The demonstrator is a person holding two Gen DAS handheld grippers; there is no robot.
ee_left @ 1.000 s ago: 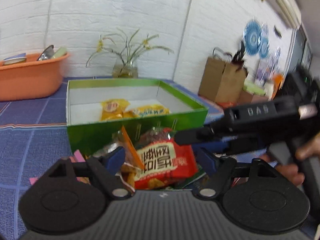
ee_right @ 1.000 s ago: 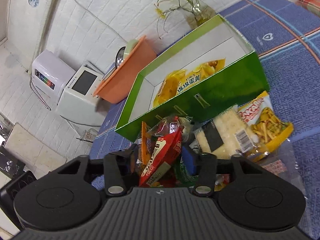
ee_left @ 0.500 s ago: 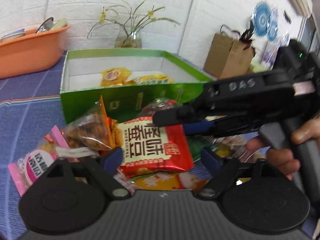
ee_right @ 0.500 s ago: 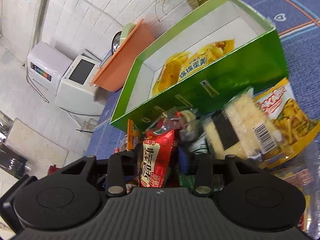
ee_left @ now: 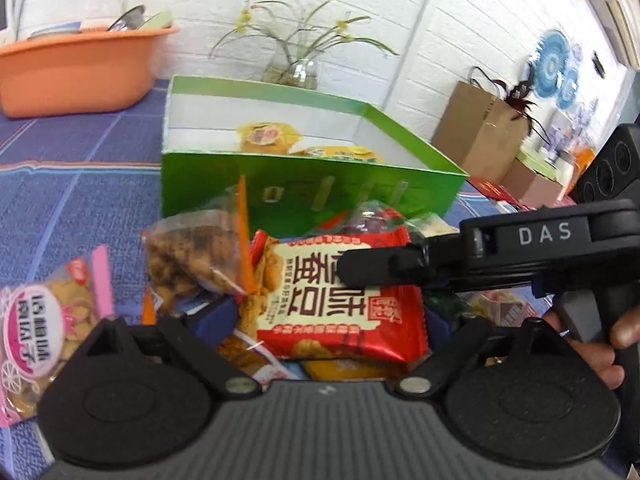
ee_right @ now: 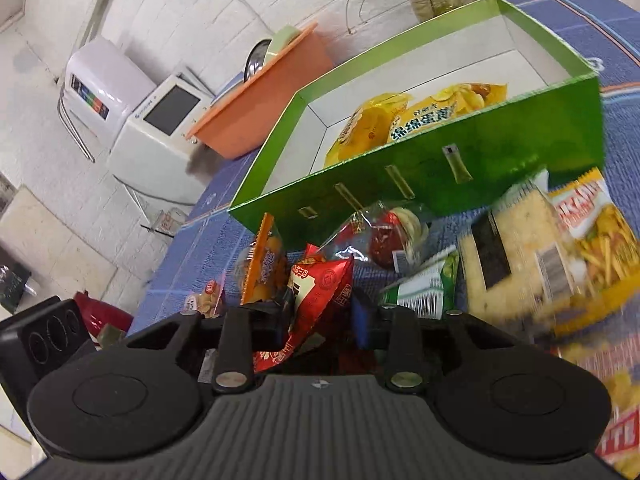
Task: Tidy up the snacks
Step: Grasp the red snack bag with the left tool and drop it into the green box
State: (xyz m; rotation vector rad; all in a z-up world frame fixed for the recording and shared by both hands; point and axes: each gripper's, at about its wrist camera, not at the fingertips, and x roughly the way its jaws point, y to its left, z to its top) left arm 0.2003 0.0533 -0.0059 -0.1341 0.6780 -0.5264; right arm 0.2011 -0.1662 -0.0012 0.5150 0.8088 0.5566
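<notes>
A red snack packet (ee_left: 340,300) with Chinese print lies on top of a heap of snacks in front of the green box (ee_left: 312,184). My left gripper (ee_left: 324,320) is open, its fingers on either side of the packet. My right gripper (ee_right: 320,312) is shut on the same red packet (ee_right: 316,296), gripping its edge; its black finger (ee_left: 384,264) crosses the packet in the left wrist view. The green box (ee_right: 440,160) holds two yellow packets (ee_right: 404,120).
Around the heap lie a clear bag of brown snacks (ee_left: 192,256), a pink packet (ee_left: 36,320), a cracker pack (ee_right: 512,248) and a yellow fries bag (ee_right: 600,240). An orange tub (ee_left: 76,68), a flower vase (ee_left: 292,68) and a paper bag (ee_left: 476,128) stand behind.
My right gripper has closed on the red packet and tilted it up on edge. My left gripper has drawn back and swung a little left; more of the heap shows.
</notes>
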